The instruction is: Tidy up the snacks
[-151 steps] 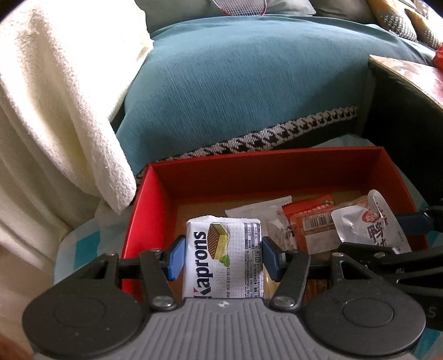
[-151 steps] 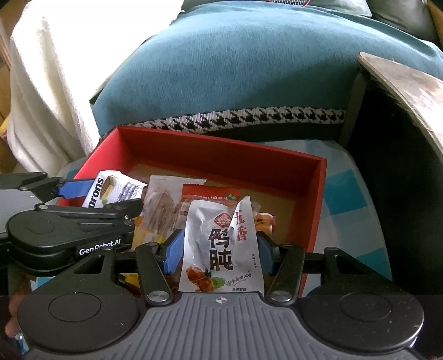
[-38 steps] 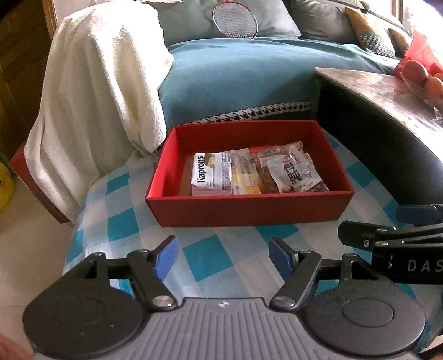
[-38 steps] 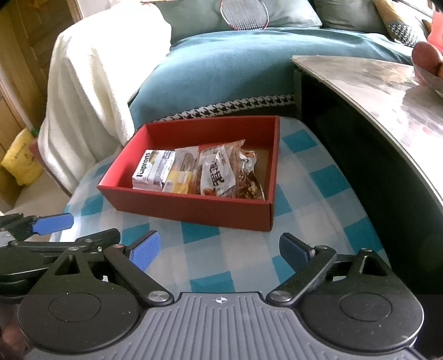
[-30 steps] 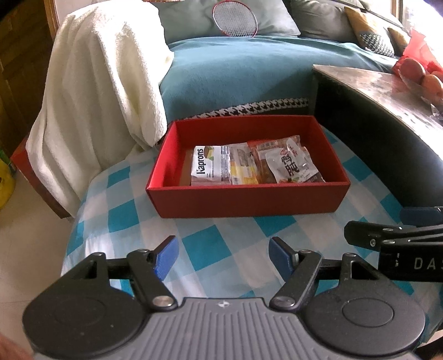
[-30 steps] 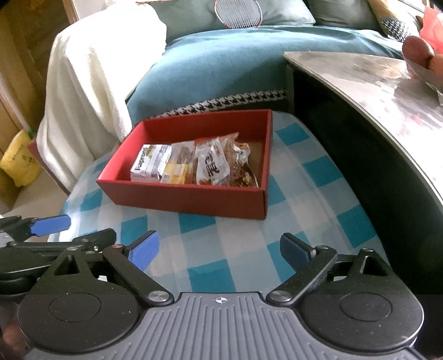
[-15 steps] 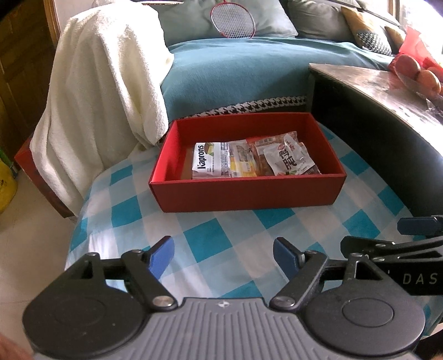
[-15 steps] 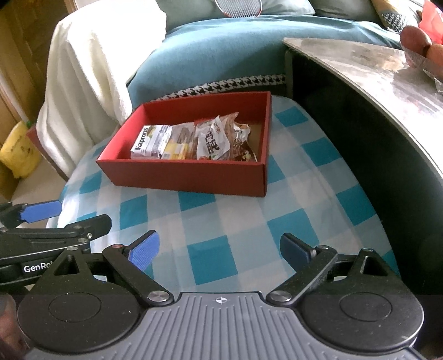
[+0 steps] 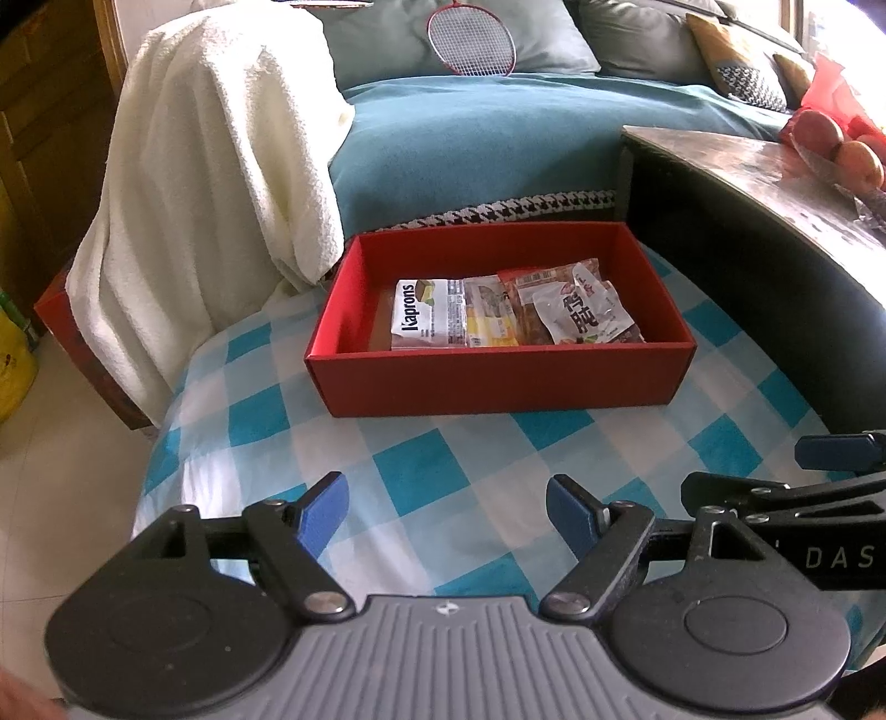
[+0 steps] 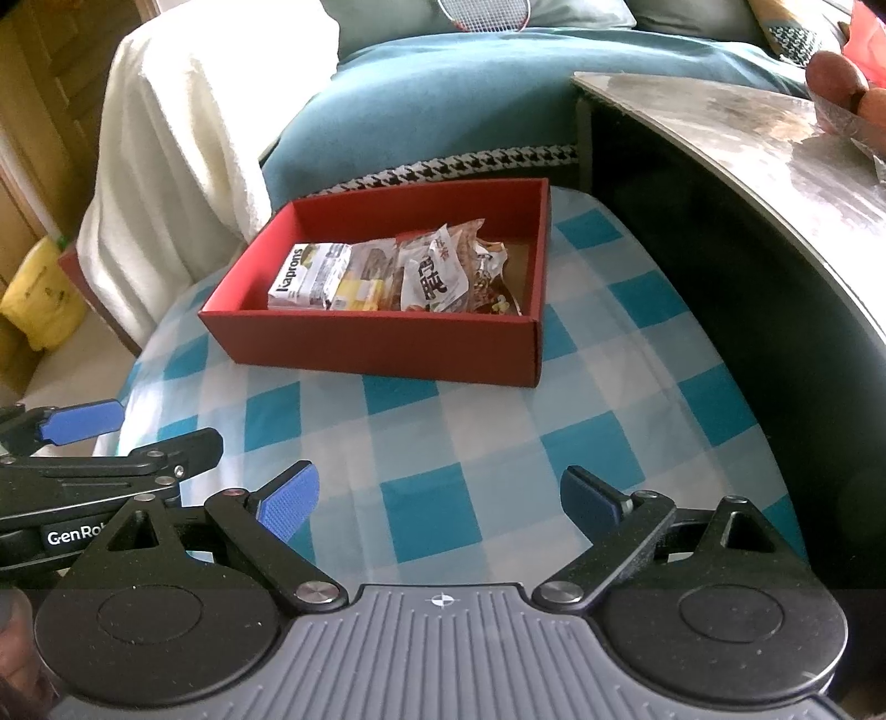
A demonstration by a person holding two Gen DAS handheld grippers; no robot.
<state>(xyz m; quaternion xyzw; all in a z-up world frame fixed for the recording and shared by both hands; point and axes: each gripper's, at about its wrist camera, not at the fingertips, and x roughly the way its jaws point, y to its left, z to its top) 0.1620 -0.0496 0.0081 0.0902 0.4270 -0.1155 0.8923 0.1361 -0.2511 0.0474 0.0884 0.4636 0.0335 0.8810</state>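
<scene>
A red box [image 9: 498, 382] [image 10: 376, 340] stands on a blue-and-white checked cloth [image 9: 421, 476] [image 10: 443, 443]. In it lie a white Kaprons wafer pack [image 9: 423, 321] [image 10: 307, 277], a yellow-edged pack [image 9: 487, 324], reddish packs and a white pouch with Chinese print [image 9: 581, 318] [image 10: 434, 277]. My left gripper [image 9: 447, 512] is open and empty, well back from the box. My right gripper [image 10: 440, 501] is open and empty, also well back. Each gripper shows at the edge of the other's view.
A dark table [image 9: 764, 232] [image 10: 720, 194] with fruit [image 9: 830, 144] stands close on the right. A teal sofa [image 9: 498, 144] with a badminton racket [image 9: 470, 39] lies behind the box. A white towel [image 9: 210, 166] hangs at the left. The cloth's left edge drops to the floor [image 9: 55, 498].
Five seconds ago each gripper held a snack over the box; both packs now lie in it. Over the last second both open grippers drew further back from the box.
</scene>
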